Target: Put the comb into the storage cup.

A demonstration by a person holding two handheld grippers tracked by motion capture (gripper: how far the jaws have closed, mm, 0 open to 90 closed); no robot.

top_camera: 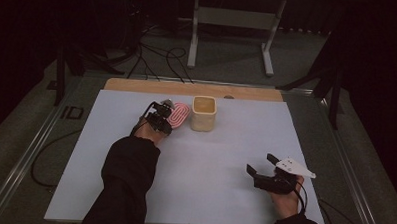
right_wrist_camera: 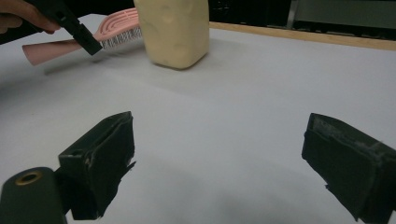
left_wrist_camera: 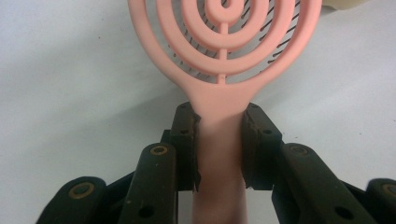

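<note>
At the left of the high view the left gripper (top_camera: 165, 114) has its jaws clamped on the handle of a pink hairbrush (top_camera: 179, 115), right where the handle widens into the ringed head; in the left gripper view the pads (left_wrist_camera: 186, 144) press squarely on both sides of the handle (left_wrist_camera: 219, 154), and the right gripper view shows the brush (right_wrist_camera: 116, 28) held level a little above the white table sheet (top_camera: 133, 190), just beside the cream cup (top_camera: 203, 113). Judged from this, the step in hand is carrying the brush to the cup; to do it well the person would do best to keep the squeeze firm, since the grip sits far forward and the handle could pivot; to lift clear of the rim before moving across; and to tip the brush upright so one end goes in without knocking the light cup over. The cup stands upright near the far wooden edge of the table (top_camera: 137, 85); its mouth looks empty, though its depth is dim. At the right, the right gripper (top_camera: 262, 169) rests low over the sheet, well apart from the cup, its jaws spread wide with nothing between them.
</note>
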